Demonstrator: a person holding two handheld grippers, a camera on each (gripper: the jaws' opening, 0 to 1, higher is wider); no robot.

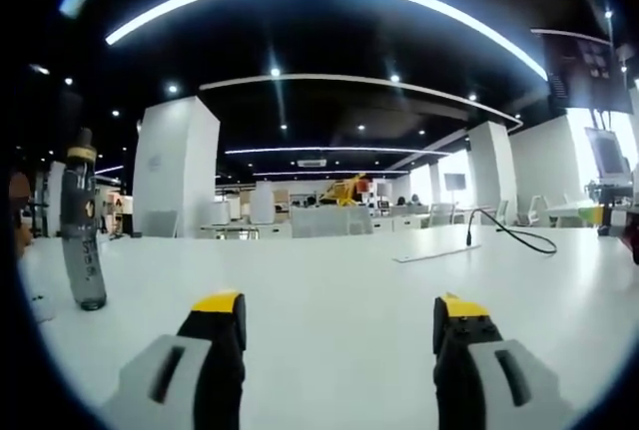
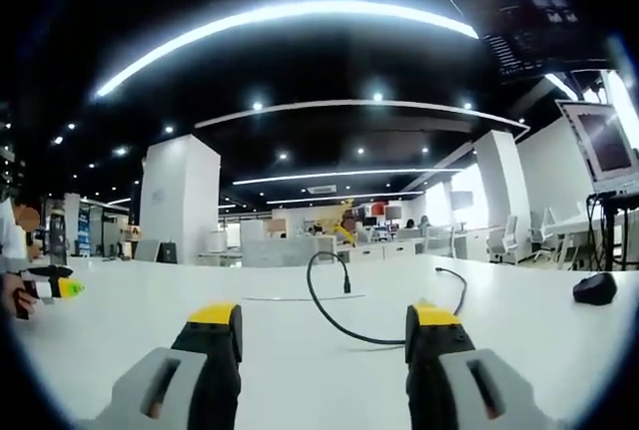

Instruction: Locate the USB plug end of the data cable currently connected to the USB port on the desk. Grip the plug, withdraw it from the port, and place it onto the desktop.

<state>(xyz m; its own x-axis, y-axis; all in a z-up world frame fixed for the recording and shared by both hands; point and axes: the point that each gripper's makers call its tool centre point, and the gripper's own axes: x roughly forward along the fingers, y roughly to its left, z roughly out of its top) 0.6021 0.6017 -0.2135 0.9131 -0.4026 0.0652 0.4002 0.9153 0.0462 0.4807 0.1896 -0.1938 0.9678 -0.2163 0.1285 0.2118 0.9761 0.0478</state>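
Both grippers hovered low over the white desk (image 1: 329, 290), each with jaws apart and nothing between them. Ahead of the right gripper (image 2: 325, 325), between its jaws, the black cable (image 2: 321, 302) looped up to its plug (image 2: 345, 282), standing upright. Beyond the left gripper (image 1: 339, 308), right of its jaws, the same cable trailed; a bottle (image 1: 82, 220) stood to their left.

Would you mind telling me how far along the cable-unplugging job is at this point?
Nothing looks done yet. The black cable still curves up to its plug, standing upright at the desk as if in the port. Nothing is in hand: the left gripper and right gripper are open and short of it. Gripping, withdrawing and laying it down remain.
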